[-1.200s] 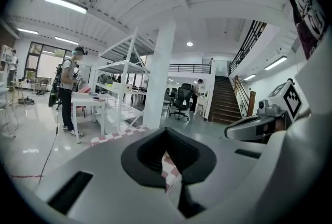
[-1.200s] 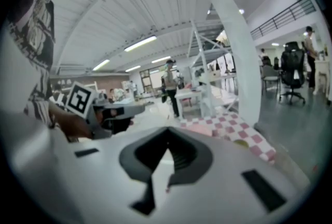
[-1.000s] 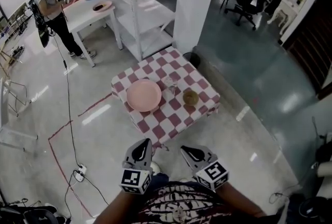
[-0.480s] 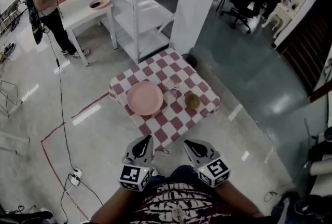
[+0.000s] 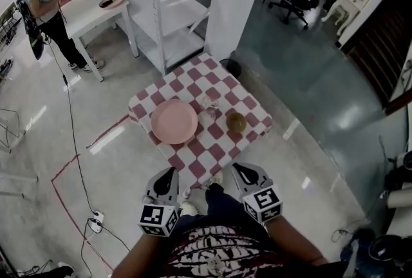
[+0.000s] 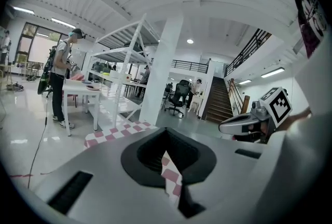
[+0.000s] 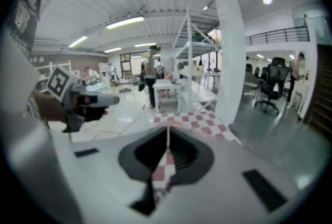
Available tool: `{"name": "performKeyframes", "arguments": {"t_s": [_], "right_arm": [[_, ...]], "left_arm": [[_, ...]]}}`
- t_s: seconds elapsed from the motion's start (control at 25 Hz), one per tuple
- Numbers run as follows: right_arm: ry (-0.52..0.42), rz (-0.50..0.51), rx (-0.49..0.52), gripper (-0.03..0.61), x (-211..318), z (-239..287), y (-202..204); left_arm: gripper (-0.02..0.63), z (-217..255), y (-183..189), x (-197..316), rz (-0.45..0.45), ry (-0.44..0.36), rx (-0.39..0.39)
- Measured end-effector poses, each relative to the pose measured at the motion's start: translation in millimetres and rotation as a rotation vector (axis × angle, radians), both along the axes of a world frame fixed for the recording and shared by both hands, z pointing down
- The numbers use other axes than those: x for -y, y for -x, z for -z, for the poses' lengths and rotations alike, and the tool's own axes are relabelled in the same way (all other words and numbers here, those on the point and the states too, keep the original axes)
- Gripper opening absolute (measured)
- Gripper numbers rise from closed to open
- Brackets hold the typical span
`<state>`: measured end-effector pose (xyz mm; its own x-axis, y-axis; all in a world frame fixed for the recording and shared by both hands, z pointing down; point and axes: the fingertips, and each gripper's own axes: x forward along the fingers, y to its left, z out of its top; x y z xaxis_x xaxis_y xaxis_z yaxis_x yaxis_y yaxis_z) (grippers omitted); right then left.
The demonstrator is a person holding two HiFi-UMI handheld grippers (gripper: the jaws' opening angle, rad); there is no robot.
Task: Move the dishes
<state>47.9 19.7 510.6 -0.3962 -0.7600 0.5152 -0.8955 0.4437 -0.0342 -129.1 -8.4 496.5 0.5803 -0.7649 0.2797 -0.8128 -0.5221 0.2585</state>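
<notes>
Ahead of me stands a low table under a red-and-white checked cloth. A pink plate lies on its left half. Clear glassware stands just beside the plate, mid-table. A small brown dish sits to the right, apart from both.

Left hand-held gripper and right hand-held gripper held close to the body, both jaws closed, empty.

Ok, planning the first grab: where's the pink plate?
In the head view, the pink plate sits left on the checkered table, beside the clear glass.
</notes>
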Motion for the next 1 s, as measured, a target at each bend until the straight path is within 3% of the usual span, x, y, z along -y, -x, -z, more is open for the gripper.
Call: {"name": "performKeyframes", "arguments": {"t_s": [0.32,0.88,1.0], "right_arm": [[0.024,-0.038,-0.019,0.035,52,-26,-43],[0.201,-0.146,0.017,0.042,131,-100,-146],[0.236,-0.145,0.044,0.13,150,-122,-157]], "left_arm": [[0.025,-33,-25,41,-0.013,0.056,0.05],[0.025,-78,-108,125,-0.043,0.156,0.096],[0.025,-103,-119,136,-0.039,0.194,0.126]]}}
